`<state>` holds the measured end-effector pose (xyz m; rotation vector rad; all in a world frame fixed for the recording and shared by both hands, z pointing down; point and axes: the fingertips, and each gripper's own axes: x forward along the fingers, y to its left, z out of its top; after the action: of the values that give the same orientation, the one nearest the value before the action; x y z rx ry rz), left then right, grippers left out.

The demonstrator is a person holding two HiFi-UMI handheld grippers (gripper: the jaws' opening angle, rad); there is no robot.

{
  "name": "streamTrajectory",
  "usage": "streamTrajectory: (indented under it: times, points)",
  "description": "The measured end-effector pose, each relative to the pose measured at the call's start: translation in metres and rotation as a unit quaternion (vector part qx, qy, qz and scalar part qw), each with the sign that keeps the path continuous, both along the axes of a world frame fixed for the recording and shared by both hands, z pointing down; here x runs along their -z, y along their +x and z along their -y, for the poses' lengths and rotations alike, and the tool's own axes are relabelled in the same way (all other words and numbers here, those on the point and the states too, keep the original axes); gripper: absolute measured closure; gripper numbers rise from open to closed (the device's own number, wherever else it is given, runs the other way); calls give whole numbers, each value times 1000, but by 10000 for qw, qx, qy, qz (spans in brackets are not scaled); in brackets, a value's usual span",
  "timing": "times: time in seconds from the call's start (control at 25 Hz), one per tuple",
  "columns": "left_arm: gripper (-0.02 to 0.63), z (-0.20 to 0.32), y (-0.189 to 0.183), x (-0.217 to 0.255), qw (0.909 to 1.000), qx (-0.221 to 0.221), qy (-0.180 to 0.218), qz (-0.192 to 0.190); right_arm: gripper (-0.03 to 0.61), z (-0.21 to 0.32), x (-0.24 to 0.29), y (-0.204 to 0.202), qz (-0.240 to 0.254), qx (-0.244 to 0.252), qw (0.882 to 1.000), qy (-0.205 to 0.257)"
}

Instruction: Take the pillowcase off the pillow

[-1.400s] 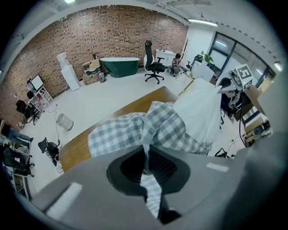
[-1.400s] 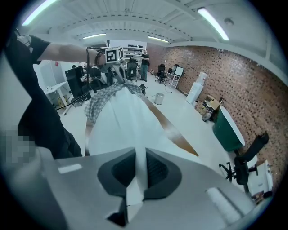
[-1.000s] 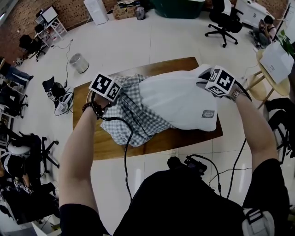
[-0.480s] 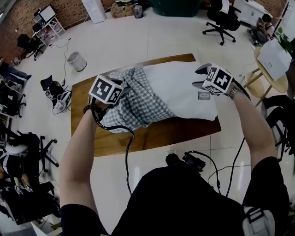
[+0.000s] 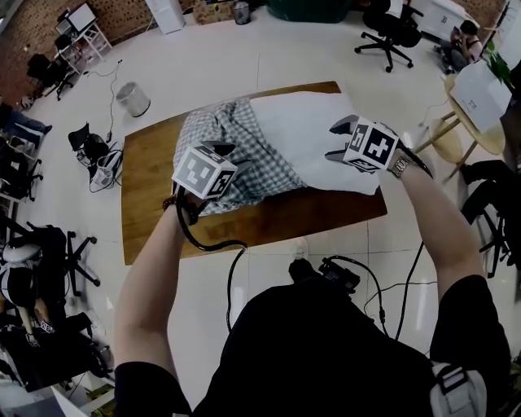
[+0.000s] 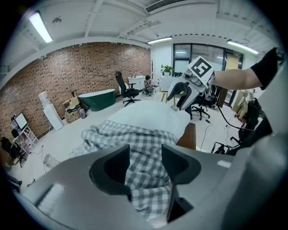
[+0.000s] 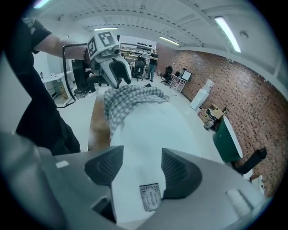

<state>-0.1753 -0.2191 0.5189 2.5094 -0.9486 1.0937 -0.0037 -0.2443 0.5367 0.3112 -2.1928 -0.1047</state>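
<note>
A white pillow [image 5: 319, 130] lies on the wooden table [image 5: 155, 212], with its label [image 7: 150, 196] at the near right end. The grey-and-white checked pillowcase [image 5: 236, 142] is bunched over the pillow's left end. My left gripper [image 5: 218, 150] hovers over the near edge of the checked cloth [image 6: 144, 148]. Its jaws have just been opening and stand open, the cloth below them and not pinched. My right gripper [image 5: 339, 140] is above the pillow's near right corner. Its jaws have just been opening too, open with only the pillow [image 7: 144, 130] beneath them. Each gripper shows in the other's view: right gripper [image 6: 182, 92], left gripper [image 7: 116, 72].
The table stands on a pale tiled floor. A grey bin [image 5: 133, 99] sits off the far left corner, a small round table [image 5: 480, 106] at the right. Office chairs [image 5: 389, 18] and cables [image 5: 358, 281] ring the area. A person sits at the far right.
The pillow and pillowcase, held up and hanging over the near table edge before, now lie on the table. Both grippers have let go, opened and drawn back toward me.
</note>
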Motion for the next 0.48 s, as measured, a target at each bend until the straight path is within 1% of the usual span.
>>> streamTrajectory:
  times: [0.12, 0.2, 0.32, 0.48]
  points:
    - [385, -13, 7, -12, 10000, -56, -18, 26, 304, -13, -7, -11, -57, 90, 9999, 43]
    - [372, -22, 16, -21, 9999, -80, -12, 72, 285, -21, -17, -15, -121, 149, 9998, 96]
    - [357, -35, 26, -33, 9999, -53, -18, 120, 264, -37, -31, -20, -316, 257, 9990, 187]
    - [334, -53, 42, -48, 9999, 8, -71, 102, 263, -49, -47, -24, -661, 416, 9949, 632]
